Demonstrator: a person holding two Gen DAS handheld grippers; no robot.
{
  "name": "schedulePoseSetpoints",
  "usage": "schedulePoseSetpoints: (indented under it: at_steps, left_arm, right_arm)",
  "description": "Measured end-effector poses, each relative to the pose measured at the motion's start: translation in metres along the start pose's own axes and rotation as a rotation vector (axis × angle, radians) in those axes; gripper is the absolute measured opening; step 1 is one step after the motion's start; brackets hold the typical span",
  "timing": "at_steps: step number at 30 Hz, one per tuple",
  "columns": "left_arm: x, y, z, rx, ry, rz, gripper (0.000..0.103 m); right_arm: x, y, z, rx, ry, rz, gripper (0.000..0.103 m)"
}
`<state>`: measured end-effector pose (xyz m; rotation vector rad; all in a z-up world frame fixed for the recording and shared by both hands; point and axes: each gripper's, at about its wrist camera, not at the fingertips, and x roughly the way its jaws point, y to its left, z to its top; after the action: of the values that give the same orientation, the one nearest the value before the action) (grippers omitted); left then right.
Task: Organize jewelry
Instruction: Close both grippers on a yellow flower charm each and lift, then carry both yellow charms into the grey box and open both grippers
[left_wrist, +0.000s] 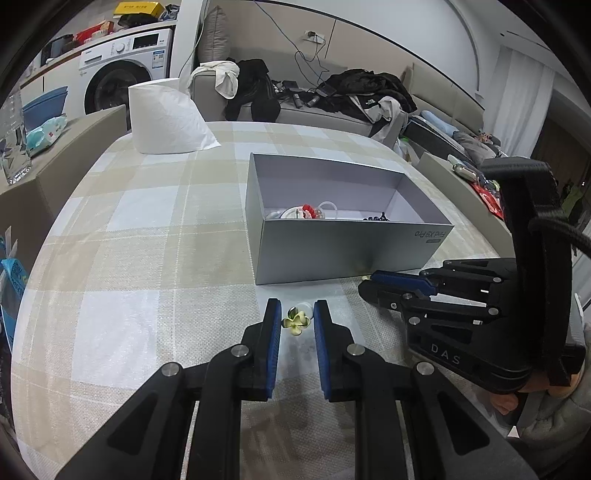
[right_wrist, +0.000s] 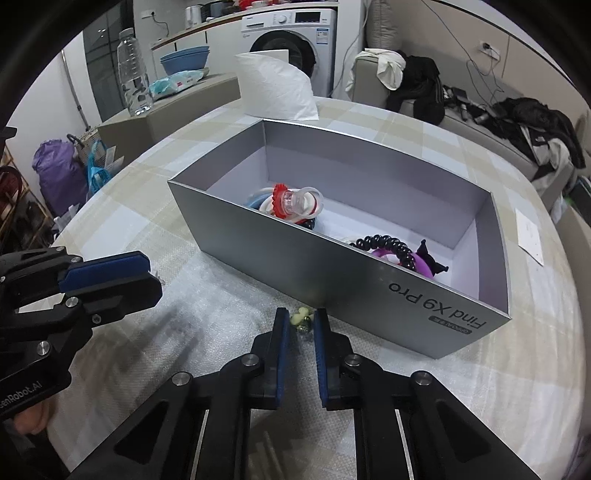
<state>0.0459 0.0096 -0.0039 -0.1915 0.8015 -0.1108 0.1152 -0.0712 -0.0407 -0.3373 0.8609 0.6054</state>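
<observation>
Nearest us, our right gripper has its jaws closed, seemingly on a small yellow flower-shaped earring; the left gripper, jaws narrow, flanks another. Beyond stands the open grey cardboard box on the desk.

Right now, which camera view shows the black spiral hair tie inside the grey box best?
The right wrist view: it looks down into the grey box, so most of the black spiral hair tie shows. The left wrist view shows only a few coils above the near wall.
</observation>
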Motion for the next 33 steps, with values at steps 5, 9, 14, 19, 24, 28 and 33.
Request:
schedulePoseSetpoints:
  at_steps: [5,9,14,19,24,28,33]
  left_arm:
    - [-0.004,-0.004,0.001,0.011,-0.013,0.006,0.013]
    - [-0.009,-0.007,0.005,0.021,-0.035,0.004,0.013]
    - [-0.017,-0.012,0.016,0.040,-0.075,-0.004,0.013]
    - [-0.021,-0.016,0.032,0.061,-0.120,-0.004,0.013]
    - [-0.016,-0.019,0.043,0.069,-0.142,-0.005,0.013]
    - [-0.007,-0.018,0.050,0.058,-0.146,-0.011,0.013]
    - [0.002,-0.022,0.055,0.055,-0.137,-0.020,0.013]
  right_arm:
    - [-0.012,-0.010,-0.008,0.034,-0.024,0.062,0.010]
    - [-0.032,-0.020,-0.012,0.081,-0.084,0.136,0.010]
    - [-0.064,-0.032,-0.013,0.126,-0.189,0.169,0.010]
    - [-0.083,-0.041,-0.008,0.152,-0.256,0.165,0.010]
    - [-0.087,-0.051,-0.001,0.175,-0.284,0.154,0.010]
    - [-0.085,-0.060,0.003,0.195,-0.296,0.149,0.010]
    - [-0.078,-0.068,0.005,0.219,-0.291,0.144,0.010]
